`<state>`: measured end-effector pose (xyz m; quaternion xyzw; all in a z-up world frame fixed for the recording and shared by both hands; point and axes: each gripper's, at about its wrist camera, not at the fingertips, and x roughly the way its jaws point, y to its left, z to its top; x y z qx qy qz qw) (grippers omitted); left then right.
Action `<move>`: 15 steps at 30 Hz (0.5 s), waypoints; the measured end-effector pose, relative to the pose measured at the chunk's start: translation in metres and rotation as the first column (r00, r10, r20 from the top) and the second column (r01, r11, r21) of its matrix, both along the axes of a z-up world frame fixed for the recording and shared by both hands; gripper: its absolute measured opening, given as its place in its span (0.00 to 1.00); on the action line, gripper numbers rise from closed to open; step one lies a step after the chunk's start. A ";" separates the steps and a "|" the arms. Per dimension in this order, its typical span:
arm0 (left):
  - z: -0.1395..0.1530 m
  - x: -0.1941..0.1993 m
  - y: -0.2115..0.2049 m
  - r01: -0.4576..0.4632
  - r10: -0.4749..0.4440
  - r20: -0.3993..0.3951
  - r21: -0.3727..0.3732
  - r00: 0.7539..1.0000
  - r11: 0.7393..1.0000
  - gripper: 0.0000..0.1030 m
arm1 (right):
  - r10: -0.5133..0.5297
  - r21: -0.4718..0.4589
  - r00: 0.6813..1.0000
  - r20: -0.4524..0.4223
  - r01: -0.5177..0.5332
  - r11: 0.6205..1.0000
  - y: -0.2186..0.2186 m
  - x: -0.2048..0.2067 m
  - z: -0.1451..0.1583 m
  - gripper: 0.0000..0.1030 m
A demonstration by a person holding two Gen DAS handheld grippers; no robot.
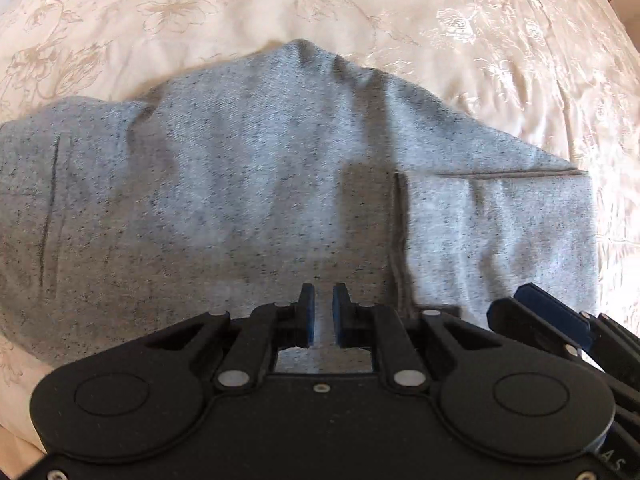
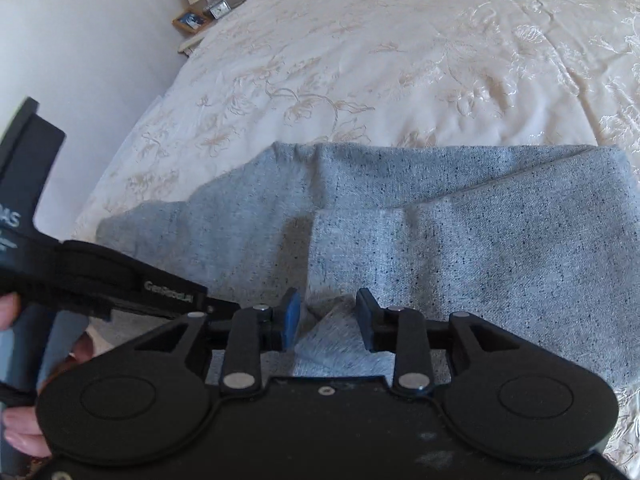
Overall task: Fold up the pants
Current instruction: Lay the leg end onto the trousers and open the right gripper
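Grey pants (image 1: 248, 184) — folded, lying flat on a bed with a cream embroidered bedspread (image 1: 500, 40). They fill the ground ahead of and below both sets of jaws.

Left gripper (image 1: 324, 312): jaws nearly together, a thin slit between the blue pads, nothing in it; pointed steeply down over the fabric. A folded-over layer's edge (image 1: 398, 232) runs just right of these jaws, with the hemmed corner further right. The far edge of the pants humps up ahead of the jaws; open bedspread lies beyond it.

Right gripper (image 2: 328, 316): jaws released, standing apart, with a raised pinch of grey cloth between them that the pads do not press. The top layer's vertical edge (image 2: 312, 248) sits just ahead of the left jaw. The left gripper's body lies close on the left, a hand (image 2: 16, 432) on it.

Bare bedspread lies ahead and to the right; a nightstand (image 2: 196, 32) stands far ahead-left.
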<state>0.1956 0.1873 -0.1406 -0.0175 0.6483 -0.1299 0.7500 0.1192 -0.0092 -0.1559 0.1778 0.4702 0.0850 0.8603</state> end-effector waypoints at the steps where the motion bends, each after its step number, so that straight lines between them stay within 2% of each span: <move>1: 0.001 0.001 -0.006 0.009 -0.009 -0.001 -0.018 1.000 1.000 0.17 | -0.008 0.002 1.000 0.009 0.008 1.000 -0.007 -0.005 0.005 0.35; 5: 0.004 0.007 -0.041 0.054 -0.053 0.021 -0.076 0.998 0.996 0.17 | -0.088 -0.048 0.996 0.003 0.088 0.995 -0.047 -0.012 0.017 0.35; 8: 0.003 0.010 -0.064 0.109 -0.107 0.027 -0.094 0.994 0.990 0.17 | -0.156 -0.113 0.988 -0.016 0.153 0.982 -0.077 -0.013 0.011 0.36; 9: 0.001 0.007 -0.068 0.132 -0.130 0.020 -0.103 0.991 0.986 0.21 | -0.173 -0.120 0.984 -0.029 0.168 0.978 -0.088 -0.013 0.007 0.37; 11: -0.009 0.000 -0.078 0.185 -0.186 -0.005 -0.071 0.983 0.980 0.25 | -0.190 -0.131 0.980 -0.063 0.181 0.975 -0.105 -0.011 -0.004 0.38; 13: -0.025 -0.014 -0.082 0.246 -0.245 -0.053 0.006 0.968 0.969 0.25 | -0.200 -0.141 0.975 -0.095 0.186 0.972 -0.119 -0.007 -0.017 0.38; 15: -0.034 -0.026 -0.079 0.274 -0.271 -0.070 0.043 0.960 0.961 0.25 | -0.215 -0.157 0.965 -0.151 0.192 0.969 -0.130 -0.007 -0.031 0.35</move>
